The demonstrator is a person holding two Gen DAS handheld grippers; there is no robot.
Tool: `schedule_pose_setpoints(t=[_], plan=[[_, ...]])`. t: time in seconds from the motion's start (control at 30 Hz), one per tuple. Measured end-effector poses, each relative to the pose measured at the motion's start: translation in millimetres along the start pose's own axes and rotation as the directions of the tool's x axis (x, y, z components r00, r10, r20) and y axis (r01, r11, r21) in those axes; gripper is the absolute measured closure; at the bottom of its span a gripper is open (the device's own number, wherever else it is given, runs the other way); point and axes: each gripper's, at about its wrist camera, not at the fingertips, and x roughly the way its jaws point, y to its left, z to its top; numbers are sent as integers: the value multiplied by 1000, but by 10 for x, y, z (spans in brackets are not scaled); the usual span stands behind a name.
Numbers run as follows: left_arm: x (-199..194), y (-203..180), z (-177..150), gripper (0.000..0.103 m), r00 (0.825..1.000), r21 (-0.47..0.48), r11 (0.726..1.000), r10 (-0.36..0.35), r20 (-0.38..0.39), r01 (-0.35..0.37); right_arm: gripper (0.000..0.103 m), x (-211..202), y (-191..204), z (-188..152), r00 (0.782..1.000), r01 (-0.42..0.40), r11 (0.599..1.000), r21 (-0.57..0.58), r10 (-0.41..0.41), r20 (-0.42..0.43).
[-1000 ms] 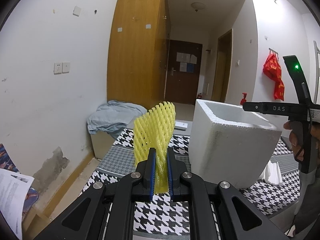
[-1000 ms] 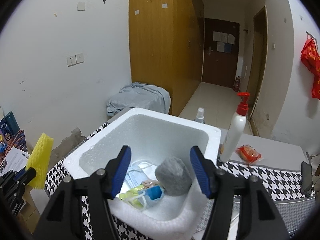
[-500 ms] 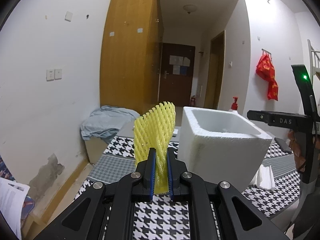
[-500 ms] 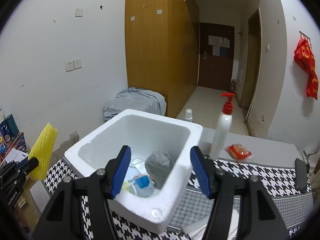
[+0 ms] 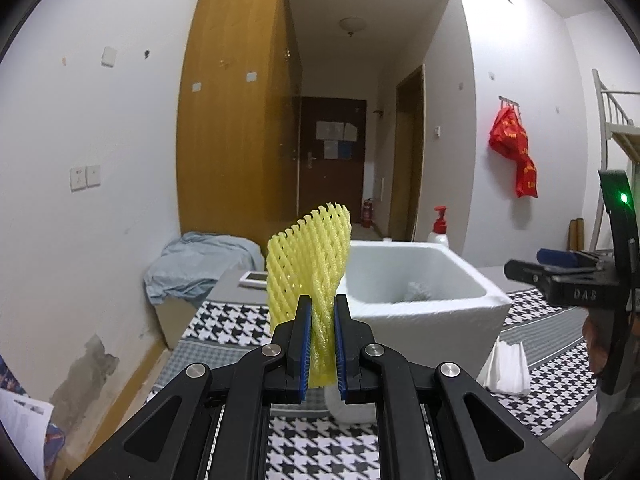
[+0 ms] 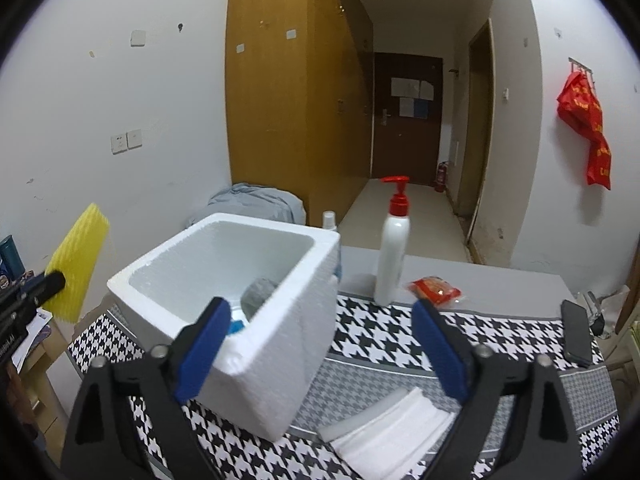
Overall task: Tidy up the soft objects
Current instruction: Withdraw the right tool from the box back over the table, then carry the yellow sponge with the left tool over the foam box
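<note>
So the biggest thing here is the table [image 6: 500, 292] with its black-and-white houndstooth cloth [image 6: 376, 332], and sitting on that is the white foam box [image 6: 280, 340], open at the top. Inside it I can make out a grey lump [image 6: 258, 290] and something blue; the rest is hidden by the wall.

The left gripper [image 5: 322, 340] is clamped tight on the yellow foam net [image 5: 310, 264], which sticks up from the jaws, held in the air to the left of the box and not over it yet. The right gripper [image 6: 320, 348] has its jaws swinging apart with nothing between them, hanging above the box's near corner and a folded white cloth [image 6: 392, 428] lying just beside the box.

What could go wrong, I reckon: the net is light and springy, so if it's let go before it's past the rim it could bounce off the edge onto the cloth. The box looks light too, so a bump from either gripper might shove it toward the pump bottle [image 6: 394, 248] behind.

Writing-wise, the right gripper's body reads "DAS" in the left view. The red snack packet [image 6: 436, 290] and the door notices are too small to read.
</note>
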Motion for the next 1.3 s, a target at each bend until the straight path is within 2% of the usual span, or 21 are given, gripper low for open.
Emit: schedule_pose_setpoints(t=[0.27,0.7,0.87,1.3], plan=[[46,-159,137,92,999,32,999,-32,19,32,3,-117,-150,-143,999,33,999,-16,-33,-1],[214,-419,357,92,996,56,995,-87,9,87,2,-246,-403,-360,999,53,999,6,-53,-14],[307,-576,425,92,990,71,987,-141,-5,141,2,-301,-494,-428,998,62,998,25,-61,-13],[640,-891,548,92,972,89,969,-227,-54,231,2,-489,-790,-577,991,136,988,75,-135,-16]])
